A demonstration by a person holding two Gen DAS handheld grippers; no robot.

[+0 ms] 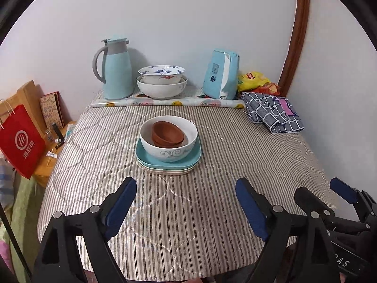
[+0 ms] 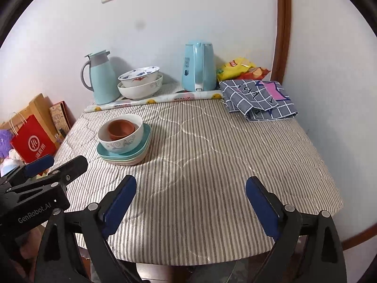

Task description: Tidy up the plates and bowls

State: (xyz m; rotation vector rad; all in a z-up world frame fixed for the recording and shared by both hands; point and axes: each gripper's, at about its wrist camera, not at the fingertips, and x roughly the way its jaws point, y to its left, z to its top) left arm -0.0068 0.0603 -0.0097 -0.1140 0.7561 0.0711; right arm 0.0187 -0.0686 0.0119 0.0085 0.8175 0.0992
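A stack of square plates, teal on top, sits mid-table. On it stands a white patterned bowl holding nested brown bowls. At the back, a blue-patterned bowl sits inside a larger white bowl. My left gripper is open and empty, above the near table, short of the plate stack. My right gripper is open and empty, over the near right part of the table.
A light blue thermos jug and a light blue kettle stand at the back, by a rolled mat. Snack bags and a folded checked cloth lie back right. Paper bags stand left of the striped table.
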